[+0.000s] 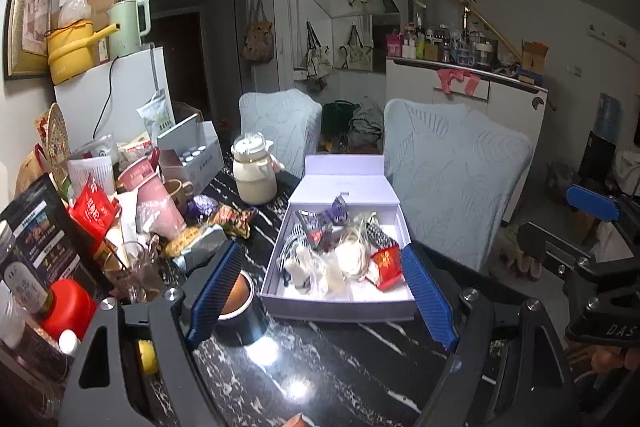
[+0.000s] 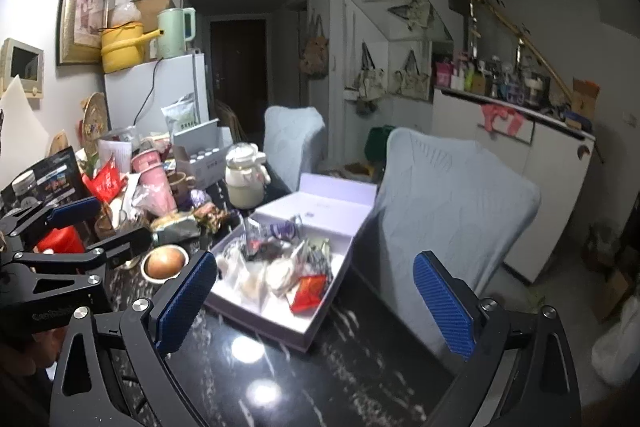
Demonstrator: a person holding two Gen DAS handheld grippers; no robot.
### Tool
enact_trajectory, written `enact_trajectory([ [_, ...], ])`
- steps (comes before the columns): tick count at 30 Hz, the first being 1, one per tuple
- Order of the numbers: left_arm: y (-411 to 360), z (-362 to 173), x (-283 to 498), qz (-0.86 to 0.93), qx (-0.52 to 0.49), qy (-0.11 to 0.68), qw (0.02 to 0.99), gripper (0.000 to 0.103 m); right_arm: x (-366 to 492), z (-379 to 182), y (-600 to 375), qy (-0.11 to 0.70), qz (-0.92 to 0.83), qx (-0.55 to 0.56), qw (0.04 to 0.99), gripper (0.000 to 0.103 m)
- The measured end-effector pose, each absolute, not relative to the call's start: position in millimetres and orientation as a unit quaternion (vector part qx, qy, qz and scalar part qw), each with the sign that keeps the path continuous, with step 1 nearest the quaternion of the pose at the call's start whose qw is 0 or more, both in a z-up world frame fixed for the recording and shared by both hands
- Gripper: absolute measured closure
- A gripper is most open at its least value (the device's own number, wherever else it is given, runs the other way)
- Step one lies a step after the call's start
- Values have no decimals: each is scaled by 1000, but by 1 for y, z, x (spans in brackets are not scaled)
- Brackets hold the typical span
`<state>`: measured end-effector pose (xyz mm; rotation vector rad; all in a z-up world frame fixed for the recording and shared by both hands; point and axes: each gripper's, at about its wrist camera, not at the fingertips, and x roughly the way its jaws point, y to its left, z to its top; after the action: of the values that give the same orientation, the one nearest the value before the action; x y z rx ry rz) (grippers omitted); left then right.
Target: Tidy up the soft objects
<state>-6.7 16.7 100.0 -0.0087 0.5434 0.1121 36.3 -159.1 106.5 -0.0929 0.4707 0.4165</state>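
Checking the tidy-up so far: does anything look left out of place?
Yes: several wrapped snacks lie loose on the table, left of the open box, beside the clutter, while similar packets sit inside it.

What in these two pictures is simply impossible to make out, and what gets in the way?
- Contents of the white box: blurred in the right wrist view, so only the red packet reads clearly.
- Print on the red packet: too small in the left wrist view.
- Round dark cup: partly hidden behind a blue finger in the left wrist view.
- Pile of packets left of the box: items overlap, many indistinguishable.
- Black marble table: near edge cut off by the gripper frames.
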Motion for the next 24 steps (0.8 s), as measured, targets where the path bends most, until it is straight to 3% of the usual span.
enact_trajectory([
  [24, 20, 73, -20, 33, 1, 298, 954, 21, 13, 77, -153, 271, 190, -42, 943, 3],
])
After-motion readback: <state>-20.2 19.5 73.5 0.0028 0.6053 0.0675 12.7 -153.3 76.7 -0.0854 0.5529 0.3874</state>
